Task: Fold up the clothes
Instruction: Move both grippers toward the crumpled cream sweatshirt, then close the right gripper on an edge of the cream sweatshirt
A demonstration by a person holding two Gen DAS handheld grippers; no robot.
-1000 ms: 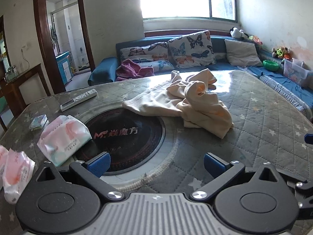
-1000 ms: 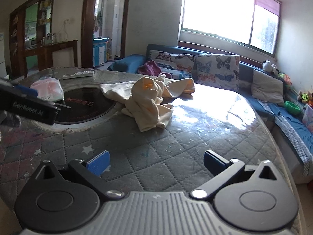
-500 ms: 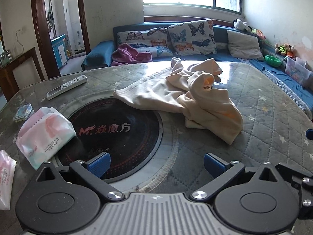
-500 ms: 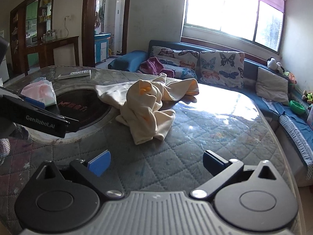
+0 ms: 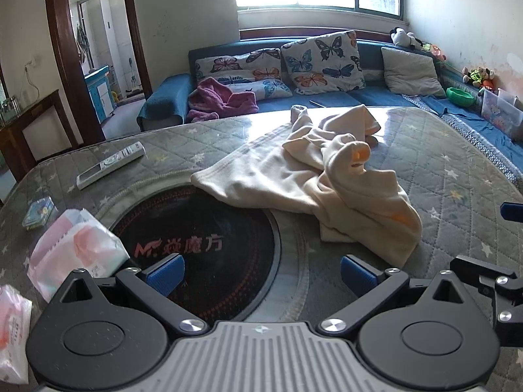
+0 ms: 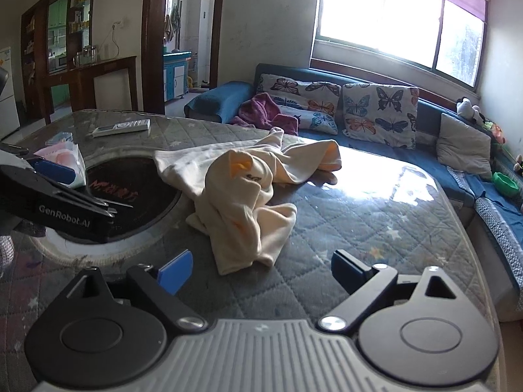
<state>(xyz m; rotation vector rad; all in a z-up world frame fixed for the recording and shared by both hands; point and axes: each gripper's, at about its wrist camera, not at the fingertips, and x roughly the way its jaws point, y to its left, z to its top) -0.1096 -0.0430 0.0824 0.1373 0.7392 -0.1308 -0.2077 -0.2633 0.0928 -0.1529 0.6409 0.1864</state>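
Left hand-held gripper [image 5: 260,269]: you are holding it wide, nothing between.
Right hand-held gripper [image 6: 261,269]: its jaws have just been closing, gaping empty.
Garment [image 5: 313,183]: lying crumpled on worktop [image 5: 451,170], ahead.

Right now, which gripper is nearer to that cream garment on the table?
Right, by a little. The right gripper is open just short of the cream garment's nearest hem. The left gripper is open over the dark round inset, with the garment ahead and to its right.
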